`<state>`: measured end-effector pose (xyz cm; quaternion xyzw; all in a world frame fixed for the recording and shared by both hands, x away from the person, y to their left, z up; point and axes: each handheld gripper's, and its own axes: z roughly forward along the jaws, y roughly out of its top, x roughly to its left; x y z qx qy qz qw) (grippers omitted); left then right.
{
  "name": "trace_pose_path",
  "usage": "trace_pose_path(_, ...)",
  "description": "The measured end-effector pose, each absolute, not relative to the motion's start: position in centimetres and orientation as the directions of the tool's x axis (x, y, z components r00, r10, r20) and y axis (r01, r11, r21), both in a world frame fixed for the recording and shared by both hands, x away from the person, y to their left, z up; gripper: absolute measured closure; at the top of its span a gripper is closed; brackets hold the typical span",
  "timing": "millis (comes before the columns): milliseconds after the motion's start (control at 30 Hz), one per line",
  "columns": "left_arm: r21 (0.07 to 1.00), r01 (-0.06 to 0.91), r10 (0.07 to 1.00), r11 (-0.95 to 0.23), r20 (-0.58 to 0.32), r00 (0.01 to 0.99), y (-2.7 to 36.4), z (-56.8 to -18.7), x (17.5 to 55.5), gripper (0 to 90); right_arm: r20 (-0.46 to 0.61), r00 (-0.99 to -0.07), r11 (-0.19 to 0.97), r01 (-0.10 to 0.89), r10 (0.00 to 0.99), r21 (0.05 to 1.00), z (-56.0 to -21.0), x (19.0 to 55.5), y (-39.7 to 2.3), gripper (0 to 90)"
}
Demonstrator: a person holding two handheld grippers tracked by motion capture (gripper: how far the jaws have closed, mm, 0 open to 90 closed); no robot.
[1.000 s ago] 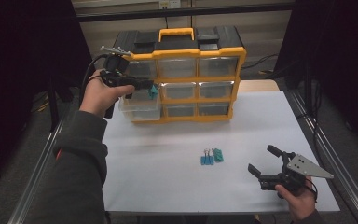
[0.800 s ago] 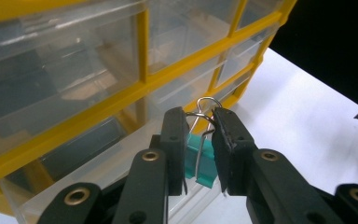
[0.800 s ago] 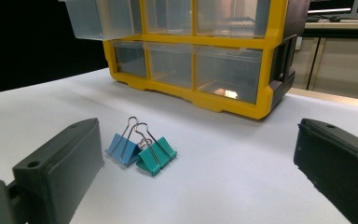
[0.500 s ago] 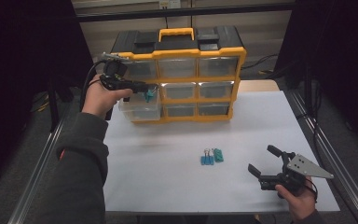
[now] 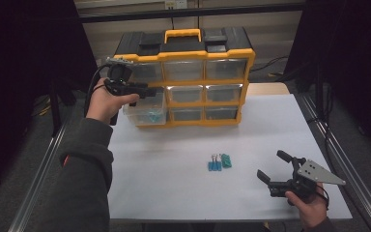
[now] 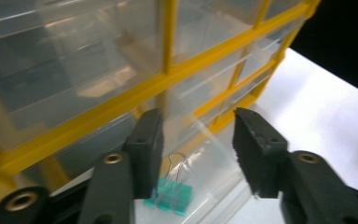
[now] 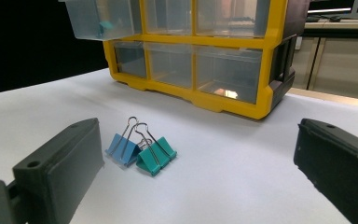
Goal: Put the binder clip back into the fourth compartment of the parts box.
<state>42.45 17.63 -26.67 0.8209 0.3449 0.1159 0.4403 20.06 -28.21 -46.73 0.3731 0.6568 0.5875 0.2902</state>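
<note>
A yellow organizer (image 5: 249, 67) with clear drawers stands at the back of the white table. Its middle-left drawer (image 5: 147, 113) is pulled out, and a teal binder clip (image 6: 170, 195) lies inside it. My left gripper (image 5: 148, 91) hovers open over that drawer, its jaws (image 6: 198, 122) apart above the clip and holding nothing. A blue clip (image 7: 121, 150) and a teal clip (image 7: 156, 159) lie together on the table (image 5: 220, 162). My right gripper (image 5: 274, 166) rests open near the front right, its jaws (image 7: 196, 135) spread wide and facing those clips from a short distance.
The organizer's other drawers (image 5: 222, 92) are shut. The white tabletop (image 5: 174, 174) runs between the organizer and the front edge. Metal rails (image 5: 340, 159) line both sides of the table, and a black cable (image 5: 94, 84) trails from the left gripper.
The left hand has sunk slightly over the open drawer. A teal spot at its fingertips in the earlier frames is gone. The right gripper has stayed still.
</note>
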Motion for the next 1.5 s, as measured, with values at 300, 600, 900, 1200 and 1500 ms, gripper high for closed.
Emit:
trace_pose_path(300, 0.817, 0.438, 0.626, -0.375, -0.126, 0.770, 15.7, -26.8, 41.4, 25.5, 0.054, -0.553, 0.034, 0.146, 0.831, 0.989, -46.7, 20.1, -28.2, 0.5)
trace_pose_path(600, 0.824, 0.392, 0.545, -0.409, -0.124, 0.829, 13.2, -27.6, 40.1, 15.3, 0.052, -0.553, 0.035, 0.146, 0.831, 0.989, -46.7, 20.1, -28.2, 0.5)
trace_pose_path(900, 0.832, 0.372, 0.506, -0.412, -0.131, 0.852, 11.1, -28.7, 39.2, 12.3, 0.055, -0.556, 0.034, 0.148, 0.829, 0.988, -46.7, 20.0, -28.2, 0.5)
trace_pose_path(1200, 0.829, 0.353, 0.466, -0.435, -0.128, 0.876, 8.9, -30.5, 38.0, 11.9, 0.056, -0.556, 0.033, 0.148, 0.829, 0.988, -46.7, 20.0, -28.2, 0.5)
trace_pose_path(1500, 0.828, 0.352, 0.459, -0.436, -0.132, 0.879, 7.9, -32.3, 37.4, 10.2, 0.057, -0.558, 0.031, 0.148, 0.828, 0.988, -46.7, 20.0, -28.2, 0.5)
